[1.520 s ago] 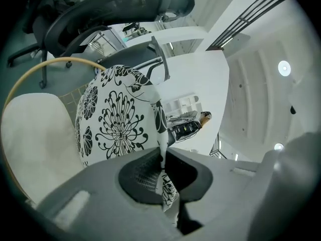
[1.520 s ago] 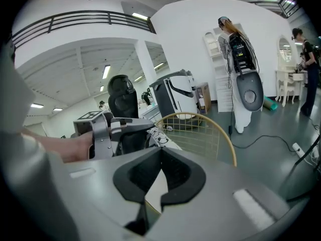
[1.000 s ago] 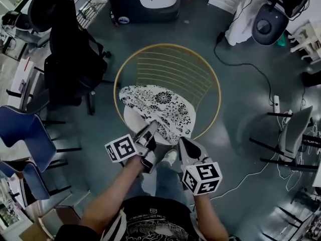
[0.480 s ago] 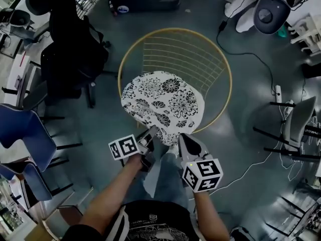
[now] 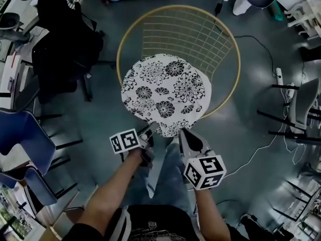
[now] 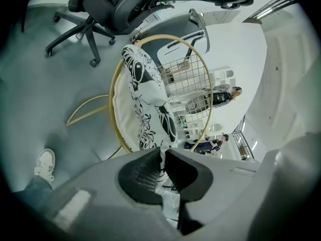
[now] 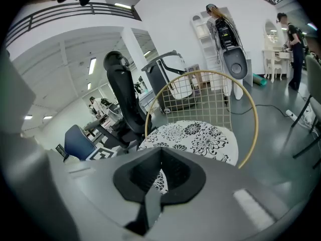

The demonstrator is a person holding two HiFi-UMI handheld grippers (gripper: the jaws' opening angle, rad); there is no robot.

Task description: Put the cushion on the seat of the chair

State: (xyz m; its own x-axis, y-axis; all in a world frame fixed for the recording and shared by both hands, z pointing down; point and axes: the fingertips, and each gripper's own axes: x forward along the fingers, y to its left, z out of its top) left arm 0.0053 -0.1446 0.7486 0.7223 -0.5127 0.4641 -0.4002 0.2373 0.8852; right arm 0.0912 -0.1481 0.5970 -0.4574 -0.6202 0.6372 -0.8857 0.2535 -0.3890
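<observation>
On the seat of the gold wire chair (image 5: 190, 34), the floral cushion (image 5: 165, 92) lies flat, pattern up, slightly wider from 9 to 3 o'clock. At its 6 o'clock edge, the left gripper (image 5: 151, 128) and right gripper (image 5: 182, 132) each pinch the fabric.

cushion (image 5: 165, 92): lay on chair (image 5: 190, 34) seat | office chair (image 5: 65, 49): stood left of chair | left gripper (image 5: 150, 130), right gripper (image 5: 182, 133): were at cushion's near edge

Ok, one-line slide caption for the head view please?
Left gripper and right gripper pinch the near edge of the floral cushion lying over the seat of the round gold wire chair.
</observation>
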